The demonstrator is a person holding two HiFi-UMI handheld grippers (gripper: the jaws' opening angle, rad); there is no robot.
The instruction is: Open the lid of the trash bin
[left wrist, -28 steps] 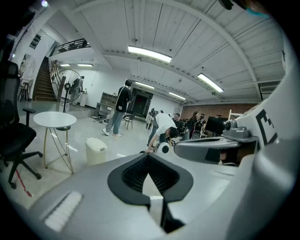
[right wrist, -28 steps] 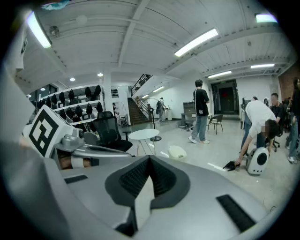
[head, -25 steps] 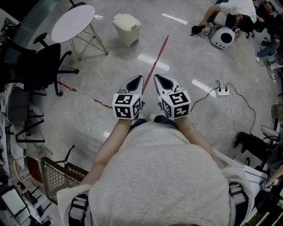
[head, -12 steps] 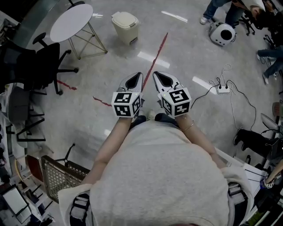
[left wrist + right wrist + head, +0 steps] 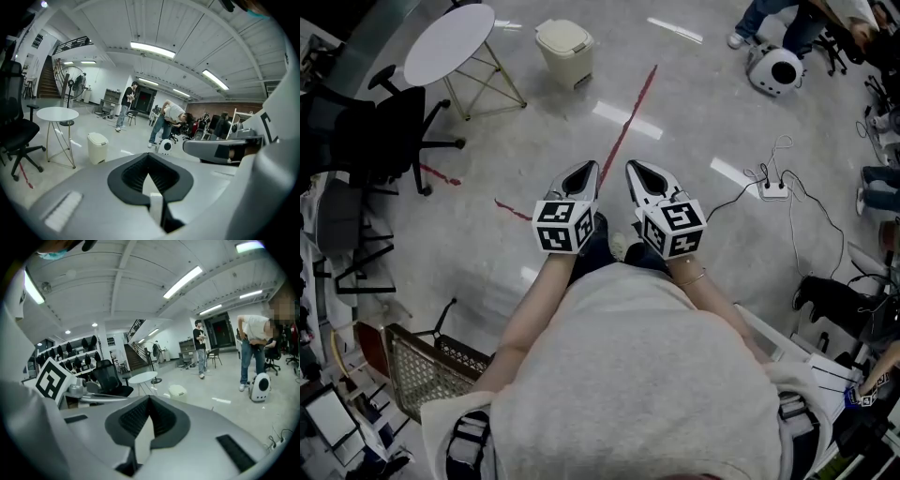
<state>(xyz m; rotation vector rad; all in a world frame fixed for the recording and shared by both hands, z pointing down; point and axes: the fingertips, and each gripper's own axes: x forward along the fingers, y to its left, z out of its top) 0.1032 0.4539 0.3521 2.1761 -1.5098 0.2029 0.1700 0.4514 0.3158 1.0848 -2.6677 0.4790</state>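
Observation:
The cream trash bin [image 5: 563, 52] stands on the grey floor at the far top, lid down, well ahead of both grippers. It also shows small in the left gripper view as the bin [image 5: 97, 147] beside the table, and in the right gripper view as the bin [image 5: 177, 392]. My left gripper [image 5: 588, 170] and right gripper [image 5: 637, 169] are held side by side in front of the person's body, pointing forward. Both are shut with nothing between the jaws, as at the left gripper [image 5: 150, 172] and the right gripper [image 5: 149, 420].
A round white table [image 5: 450, 42] on thin legs stands left of the bin, with a black office chair [image 5: 380, 131] nearer. Red tape [image 5: 628, 122] runs across the floor. A power strip [image 5: 772, 192] with cables lies right. A white round device [image 5: 773, 70] and people are far right.
Both grippers stay shut and side by side. The bin and table have slid slightly up in the head view. The person by the white device has stood up from a crouch.

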